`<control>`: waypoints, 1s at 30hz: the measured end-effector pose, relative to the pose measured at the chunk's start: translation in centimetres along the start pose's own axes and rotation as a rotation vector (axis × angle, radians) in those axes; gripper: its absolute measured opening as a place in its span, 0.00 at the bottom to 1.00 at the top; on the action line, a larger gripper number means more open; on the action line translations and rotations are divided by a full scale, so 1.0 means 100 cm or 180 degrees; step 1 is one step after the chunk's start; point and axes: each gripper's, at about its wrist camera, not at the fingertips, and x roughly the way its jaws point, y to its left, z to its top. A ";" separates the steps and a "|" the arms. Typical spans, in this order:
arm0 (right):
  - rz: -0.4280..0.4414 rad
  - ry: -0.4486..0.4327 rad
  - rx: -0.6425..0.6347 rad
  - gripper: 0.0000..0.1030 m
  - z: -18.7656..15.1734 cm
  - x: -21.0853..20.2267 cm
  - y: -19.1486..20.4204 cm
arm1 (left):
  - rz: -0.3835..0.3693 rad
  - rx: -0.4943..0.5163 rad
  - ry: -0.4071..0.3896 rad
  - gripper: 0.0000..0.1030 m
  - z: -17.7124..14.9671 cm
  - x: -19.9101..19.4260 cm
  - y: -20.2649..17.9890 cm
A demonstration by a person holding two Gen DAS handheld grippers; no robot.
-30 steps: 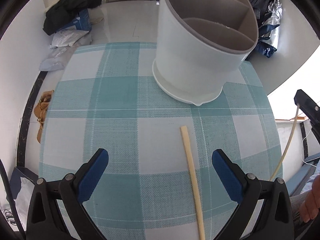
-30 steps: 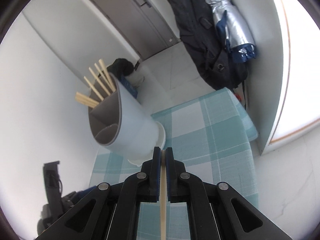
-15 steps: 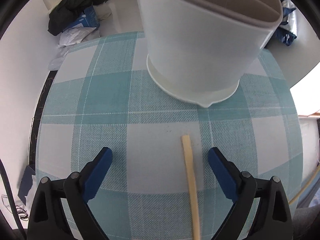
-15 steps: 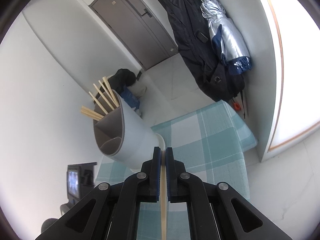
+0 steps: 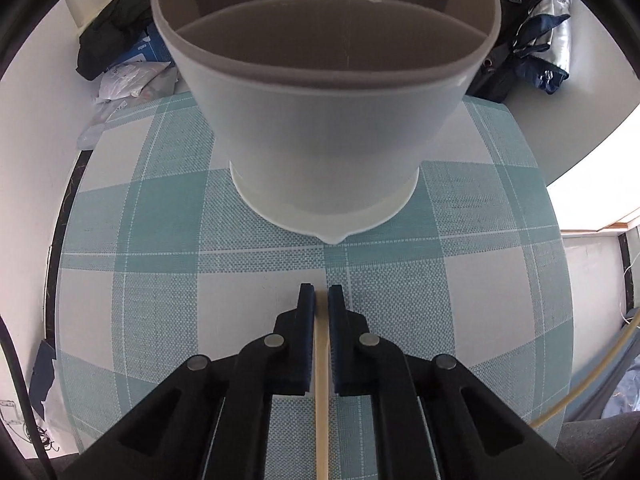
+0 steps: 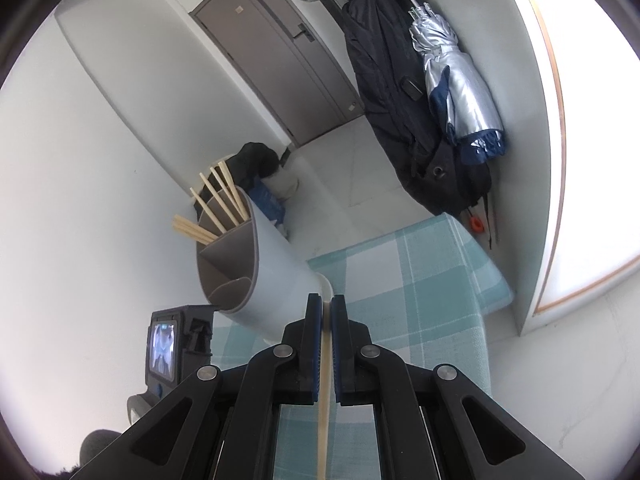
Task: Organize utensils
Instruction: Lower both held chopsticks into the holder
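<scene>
right gripper (image 6: 326, 312) jaws clamped on a chopstick (image 6: 324, 408); divided holder (image 6: 248, 276) with chopsticks beyond, on checked surface (image 6: 420, 280).

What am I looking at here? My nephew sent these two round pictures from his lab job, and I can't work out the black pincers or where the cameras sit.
No robot here: a person holds a two-finger clamp in each hand, with a wide-angle camera on each, looking along the fingers. In the left view, the left gripper has just closed on a chopstick lying on the checked tablecloth, before a white utensil holder. In the right view, the right gripper is shut on another chopstick. There the holder already has chopsticks in its far compartment. A door and hanging coats stand behind.
</scene>
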 end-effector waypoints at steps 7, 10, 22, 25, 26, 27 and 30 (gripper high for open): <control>0.0016 -0.0053 -0.0309 0.04 -0.006 -0.004 0.022 | -0.0258 -0.0166 -0.0731 0.03 -0.004 -0.068 0.008; 0.0009 -0.0100 -0.0456 0.04 -0.010 -0.007 0.033 | -0.0440 -0.0160 -0.1049 0.03 -0.010 -0.105 0.011; 0.0131 -0.0256 -0.1026 0.04 -0.028 -0.019 0.079 | -0.0578 0.0065 -0.1326 0.03 -0.019 -0.154 0.009; 0.0103 -0.0266 -0.1068 0.04 -0.031 -0.019 0.085 | -0.0638 0.0089 -0.1304 0.03 -0.020 -0.158 0.016; 0.0100 -0.0275 -0.1060 0.04 -0.032 -0.020 0.086 | -0.0650 0.0076 -0.1296 0.03 -0.020 -0.159 0.019; 0.0096 -0.0276 -0.1053 0.04 -0.032 -0.021 0.086 | -0.0669 0.0068 -0.1282 0.03 -0.021 -0.161 0.021; 0.0075 -0.0320 -0.1055 0.04 -0.032 -0.026 0.090 | -0.0706 0.0079 -0.1307 0.03 -0.022 -0.170 0.026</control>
